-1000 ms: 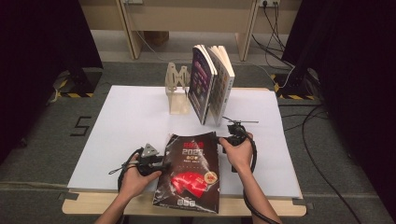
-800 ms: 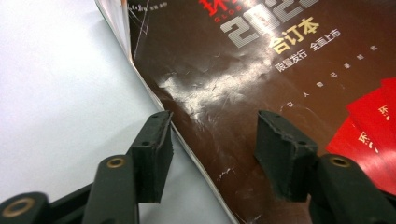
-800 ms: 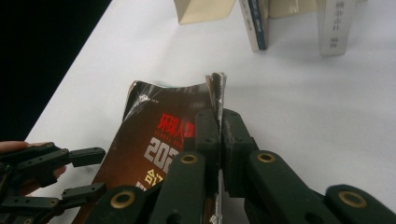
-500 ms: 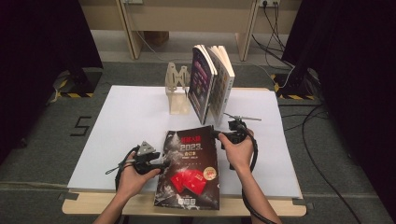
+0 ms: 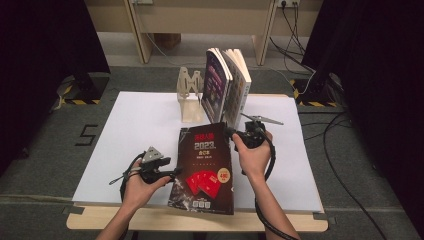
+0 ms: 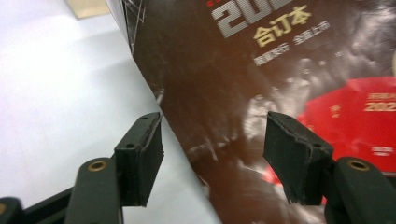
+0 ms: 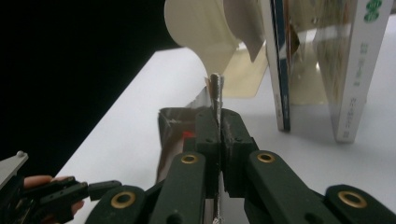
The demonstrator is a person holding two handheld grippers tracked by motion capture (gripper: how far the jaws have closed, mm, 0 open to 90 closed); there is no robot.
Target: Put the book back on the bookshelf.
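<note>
**Handheld two-jaw grippers and bare forearms: appearance**

Two black gripper units are carried, one per hand. The left gripper [image 5: 172, 173] is topped by a grey three-cornered plate, and a black cable is looped from its body. The right gripper [image 5: 231, 134] is fitted with thin grey rods at its top, and a black cable is trailed from it along the forearm. In the gripper views, jaws of dark, matte moulded plastic are seen, with brass-coloured round eyelets set at the link pivots. Black rubbery pads [image 6: 142, 156] with worn, ragged edges are mounted on the jaws. No sleeves are worn; forearms are bare.
</note>
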